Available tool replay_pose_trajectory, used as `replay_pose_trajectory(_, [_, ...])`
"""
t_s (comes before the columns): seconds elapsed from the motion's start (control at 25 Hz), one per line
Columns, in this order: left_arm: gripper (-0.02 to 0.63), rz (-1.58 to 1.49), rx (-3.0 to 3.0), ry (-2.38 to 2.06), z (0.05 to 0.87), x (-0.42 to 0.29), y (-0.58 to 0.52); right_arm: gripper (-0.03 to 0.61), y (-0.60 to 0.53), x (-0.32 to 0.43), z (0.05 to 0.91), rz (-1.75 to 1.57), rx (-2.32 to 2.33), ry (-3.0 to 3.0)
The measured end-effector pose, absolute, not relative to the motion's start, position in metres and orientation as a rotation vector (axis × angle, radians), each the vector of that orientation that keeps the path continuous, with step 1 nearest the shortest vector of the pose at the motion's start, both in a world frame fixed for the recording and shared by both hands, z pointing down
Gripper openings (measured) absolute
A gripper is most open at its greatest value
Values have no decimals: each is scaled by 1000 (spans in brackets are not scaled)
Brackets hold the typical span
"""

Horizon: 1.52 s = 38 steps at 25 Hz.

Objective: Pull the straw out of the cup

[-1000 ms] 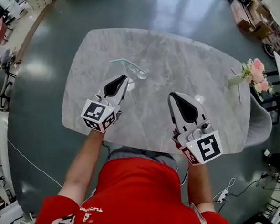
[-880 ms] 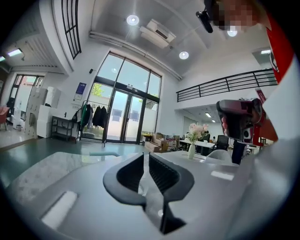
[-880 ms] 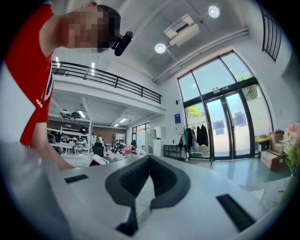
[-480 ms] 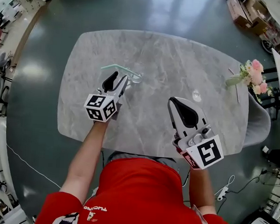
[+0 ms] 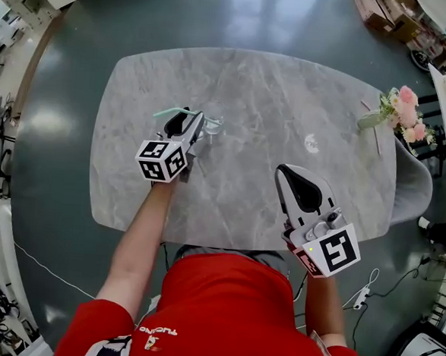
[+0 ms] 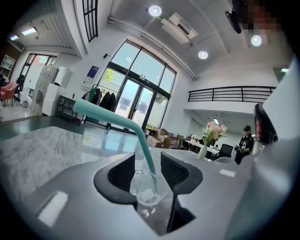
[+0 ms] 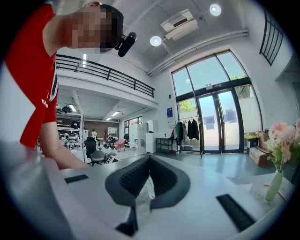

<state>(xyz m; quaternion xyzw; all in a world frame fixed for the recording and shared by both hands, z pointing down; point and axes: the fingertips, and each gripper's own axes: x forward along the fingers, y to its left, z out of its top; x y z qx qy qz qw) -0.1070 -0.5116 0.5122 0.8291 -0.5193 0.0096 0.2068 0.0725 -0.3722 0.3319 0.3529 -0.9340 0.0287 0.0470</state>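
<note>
Head view: my left gripper (image 5: 195, 118) was at the far left part of the marble table (image 5: 290, 94), its tips reaching the clear cup (image 5: 211, 125), with the teal straw (image 5: 167, 112) slanting out of the cup to the left. My right gripper (image 5: 288, 174) hung over the near right part of the table, well apart from the cup. Left gripper view: the jaws of the left gripper (image 6: 147, 171) stood apart, one on each side of the cup (image 6: 147, 190), which sat in the gap between them. I could not tell whether the pads touched the glass. The straw (image 6: 112, 118) rose from the cup and bent away to the left. Right gripper view: the jaws of the right gripper (image 7: 146, 161) met at their tips and held nothing.
</note>
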Motion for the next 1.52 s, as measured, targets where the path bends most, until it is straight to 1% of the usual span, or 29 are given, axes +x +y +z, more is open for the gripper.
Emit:
replay_pose_trajectory(0.08, [168,39,2314,-1444,514,-107,-513,0,-371,74,334,92,1088,-2840])
replay_pose_trajectory(0.12, [147,45,2319,-1443,514,-107,-514,0,-370,75,334,94,1093,-2836])
replay_pose_trajectory(0.16, [110,51,2326,-1442,514,-106,-514,0,-369,76,335,96,1098,-2833])
replay_pose_trajectory(0.24, [74,61,2344,-1438,513,-104,-514,0,-367,77,336,100,1105,-2828])
replay_pose_trajectory(0.4, [38,76,2396,-1443,504,-99,-513,0,-365,79,336,100,1115,-2825])
replay_pose_trajectory(0.56, [37,79,2476,-1461,479,-94,-506,0,-364,81,332,95,1131,-2836])
replay_pose_trajectory(0.72, [37,55,2591,-1472,432,-87,-483,0,-361,82,326,104,1152,-2867])
replay_pose_trajectory(1.12, [37,-65,2747,-1436,326,-69,-384,0,-351,75,314,131,1165,-2968])
replay_pose_trajectory(1.32, [37,-113,2784,-1433,298,-69,-352,0,-345,71,307,133,1147,-3008])
replay_pose_trajectory(1.52, [37,-134,2800,-1450,288,-67,-340,0,-338,70,305,110,1125,-3026])
